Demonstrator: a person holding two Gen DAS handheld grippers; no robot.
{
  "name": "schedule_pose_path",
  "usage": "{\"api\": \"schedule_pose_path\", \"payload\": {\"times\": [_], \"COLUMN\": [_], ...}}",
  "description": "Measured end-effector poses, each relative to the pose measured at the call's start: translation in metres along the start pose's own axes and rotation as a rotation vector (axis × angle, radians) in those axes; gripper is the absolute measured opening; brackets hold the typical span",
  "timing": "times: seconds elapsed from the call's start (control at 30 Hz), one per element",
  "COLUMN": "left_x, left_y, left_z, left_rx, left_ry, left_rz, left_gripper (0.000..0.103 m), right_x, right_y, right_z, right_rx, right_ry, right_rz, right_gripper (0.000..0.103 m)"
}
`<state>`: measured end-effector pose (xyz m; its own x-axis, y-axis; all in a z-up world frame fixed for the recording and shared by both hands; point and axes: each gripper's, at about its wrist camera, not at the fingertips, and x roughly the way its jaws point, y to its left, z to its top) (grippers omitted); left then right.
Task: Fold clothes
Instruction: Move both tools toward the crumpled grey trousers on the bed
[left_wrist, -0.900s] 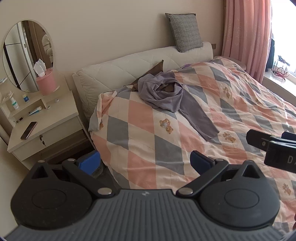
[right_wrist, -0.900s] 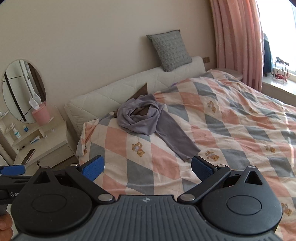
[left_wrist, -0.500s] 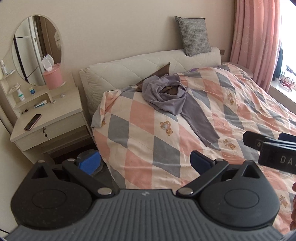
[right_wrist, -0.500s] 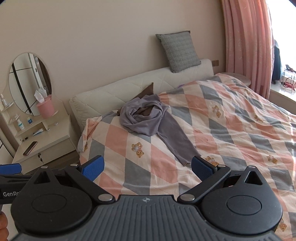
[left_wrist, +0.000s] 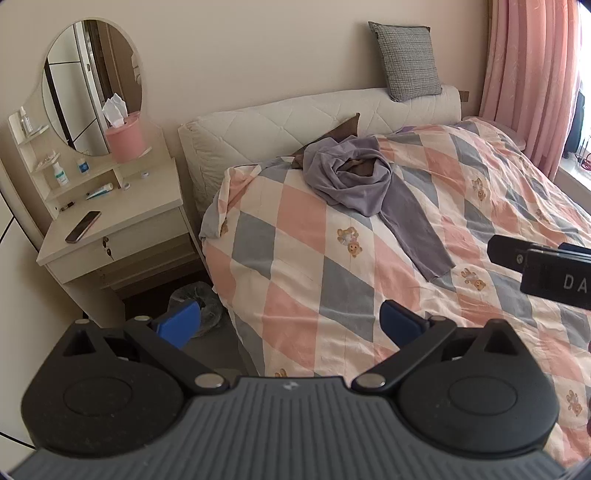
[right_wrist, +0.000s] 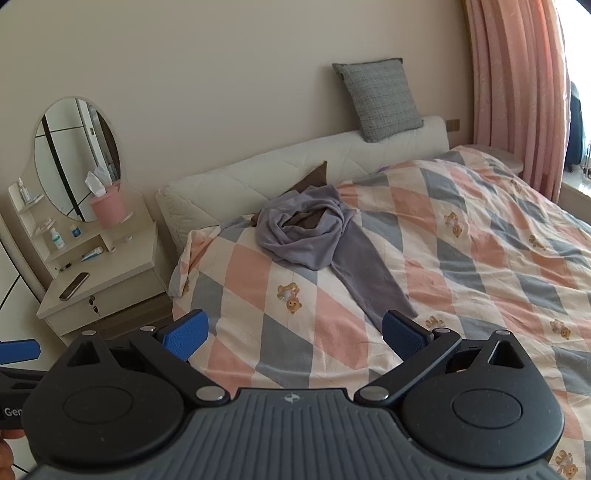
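Left gripper (left_wrist: 288, 326) and right gripper (right_wrist: 295, 336) both held level above the near bed edge, jaws spread wide, nothing between them. One purple garment (right_wrist: 317, 243) lies crumpled on the checked duvet (right_wrist: 480, 266) near the headboard (right_wrist: 258, 173), well ahead of both. One grey cushion (right_wrist: 376, 98) on top.

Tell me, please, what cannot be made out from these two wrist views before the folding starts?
- Purple garment: bunched in both views, so its type is unclear.
- Brown item: mostly wrapped by the garment.
- Right gripper: in the left wrist view, the frame edge cuts it off.
- Left gripper: in the right wrist view, only one blue tip shows at the edge.
- Bottles on the vanity: labels too small.
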<state>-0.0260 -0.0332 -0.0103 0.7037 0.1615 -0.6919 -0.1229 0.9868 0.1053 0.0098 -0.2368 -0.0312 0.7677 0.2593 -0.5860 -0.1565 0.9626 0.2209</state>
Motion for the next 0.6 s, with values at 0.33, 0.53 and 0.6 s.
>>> {"api": "schedule_pose_path", "payload": {"times": [0.33, 0.53, 0.6], "left_x": [0.012, 0.04, 0.054], "left_y": [-0.003, -0.007, -0.007], "left_z": [0.006, 0.02, 0.027], "left_rx": [0.001, 0.022, 0.03], "left_ry": [0.0, 0.023, 0.033], "left_rz": [-0.018, -0.054, -0.063], "left_gripper": [0.102, 0.102, 0.102], "right_x": [0.015, 0.036, 0.046], "right_y": [-0.007, -0.02, -0.025], "right_z": [0.001, 0.002, 0.004], "right_rx": [0.018, 0.053, 0.073], "right_ry": [0.017, 0.048, 0.058], "right_rz": [-0.008, -0.05, -0.066], "right_gripper": [0.103, 0.103, 0.103]}}
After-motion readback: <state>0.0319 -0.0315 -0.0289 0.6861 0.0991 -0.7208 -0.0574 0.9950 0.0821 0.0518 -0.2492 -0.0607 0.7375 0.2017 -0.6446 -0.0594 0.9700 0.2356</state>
